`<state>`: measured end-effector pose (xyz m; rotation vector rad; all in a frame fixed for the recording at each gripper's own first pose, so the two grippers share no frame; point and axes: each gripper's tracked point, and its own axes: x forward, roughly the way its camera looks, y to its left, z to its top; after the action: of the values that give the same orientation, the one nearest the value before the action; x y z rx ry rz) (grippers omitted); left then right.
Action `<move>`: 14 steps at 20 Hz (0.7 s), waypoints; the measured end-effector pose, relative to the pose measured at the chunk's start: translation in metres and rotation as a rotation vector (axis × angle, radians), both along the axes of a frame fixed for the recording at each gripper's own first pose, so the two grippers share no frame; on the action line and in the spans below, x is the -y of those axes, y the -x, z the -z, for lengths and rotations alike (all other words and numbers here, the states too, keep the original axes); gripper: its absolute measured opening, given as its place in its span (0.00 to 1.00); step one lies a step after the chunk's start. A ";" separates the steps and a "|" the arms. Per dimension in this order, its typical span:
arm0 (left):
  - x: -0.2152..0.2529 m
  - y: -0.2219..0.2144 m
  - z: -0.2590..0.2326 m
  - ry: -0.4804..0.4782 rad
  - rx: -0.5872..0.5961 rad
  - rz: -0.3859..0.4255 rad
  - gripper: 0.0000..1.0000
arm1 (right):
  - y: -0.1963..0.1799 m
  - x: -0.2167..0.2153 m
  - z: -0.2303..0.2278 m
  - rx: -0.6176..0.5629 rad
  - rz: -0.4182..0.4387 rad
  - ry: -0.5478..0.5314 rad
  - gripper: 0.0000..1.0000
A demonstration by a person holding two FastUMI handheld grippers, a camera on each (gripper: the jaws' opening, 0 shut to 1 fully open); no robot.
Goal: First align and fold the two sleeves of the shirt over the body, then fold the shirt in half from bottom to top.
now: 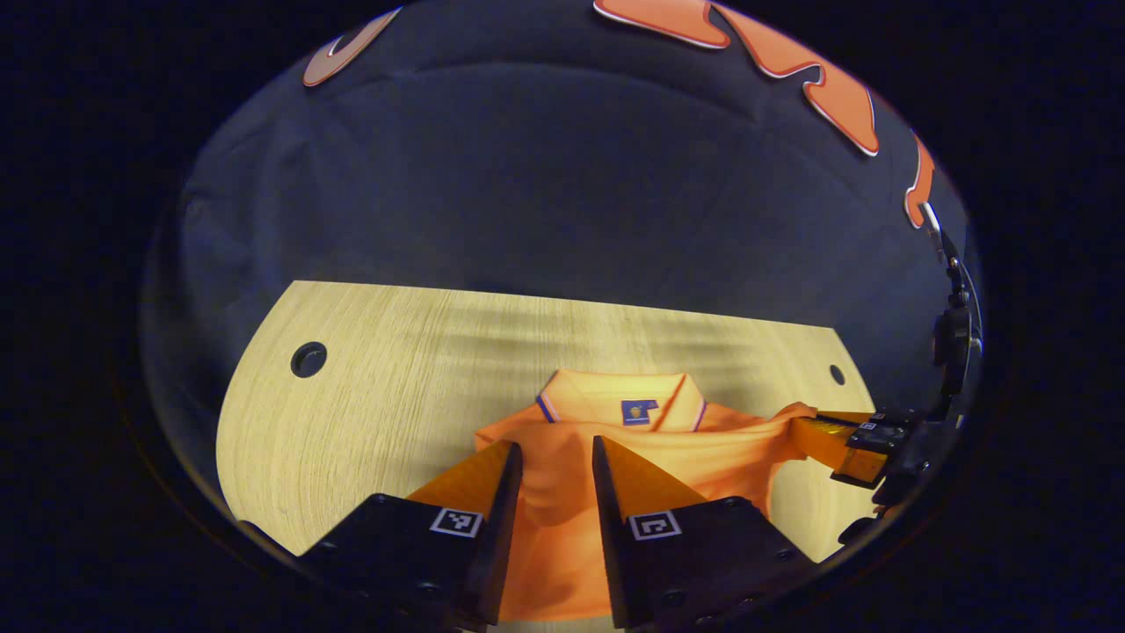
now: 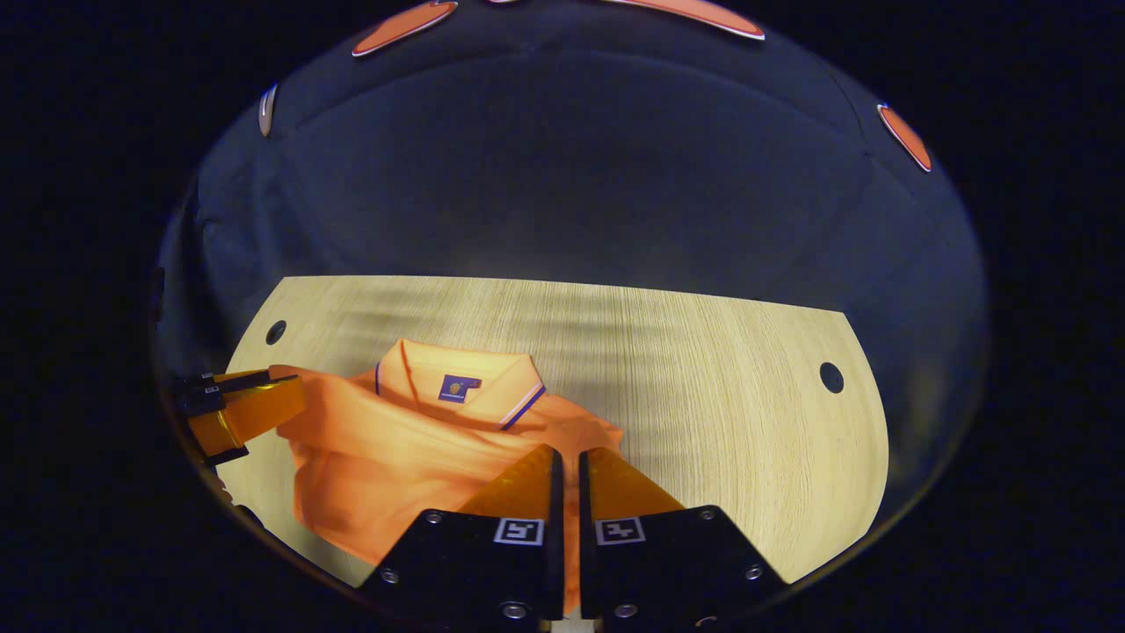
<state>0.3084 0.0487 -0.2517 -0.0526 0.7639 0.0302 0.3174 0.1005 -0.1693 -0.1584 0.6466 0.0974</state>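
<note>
1. In the left gripper view, my left hand-held gripper [image 1: 556, 457] hangs over the orange shirt [image 1: 633, 457], its fingers a narrow gap apart with shirt cloth showing between them. I cannot tell whether they press on any fabric.
2. In the right gripper view, my right hand-held gripper [image 2: 569, 466] has its fingers nearly together over the shirt's [image 2: 413, 457] edge. Whether cloth is pinched there I cannot tell.
3. The shirt lies on the wooden table [image 1: 369, 387], its collar [image 1: 615, 400] at 12 o'clock from the left hand-held gripper and the body running down toward 6 o'clock under the fingers.
4. In the right gripper view the collar [image 2: 461, 382] sits at 11 o'clock from my fingers, with the other hand-held gripper at 9 o'clock touching the shirt's far shoulder.
5. I judge the shirt's long axis runs collar to hem, roughly along both hand-held grippers' pointing direction, so the two sit about equally near, one at each side.
</note>
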 end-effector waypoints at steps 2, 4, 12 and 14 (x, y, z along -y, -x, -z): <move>-0.005 -0.002 -0.008 -0.011 0.023 -0.032 0.79 | -0.006 0.003 0.001 -0.002 0.011 -0.012 0.54; -0.014 -0.010 -0.018 -0.049 0.086 -0.045 0.97 | -0.005 0.009 -0.004 0.008 0.016 -0.019 1.00; -0.007 0.012 -0.105 -0.029 0.258 -0.047 0.99 | 0.031 0.013 -0.079 0.187 -0.011 -0.059 1.00; -0.005 0.025 -0.135 -0.043 0.316 -0.055 0.98 | 0.046 0.012 -0.103 0.235 -0.026 -0.072 1.00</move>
<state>0.2838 0.0537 -0.1164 -0.0363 0.4451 0.0888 0.2710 0.0887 -0.0665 -0.1063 0.4059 0.1245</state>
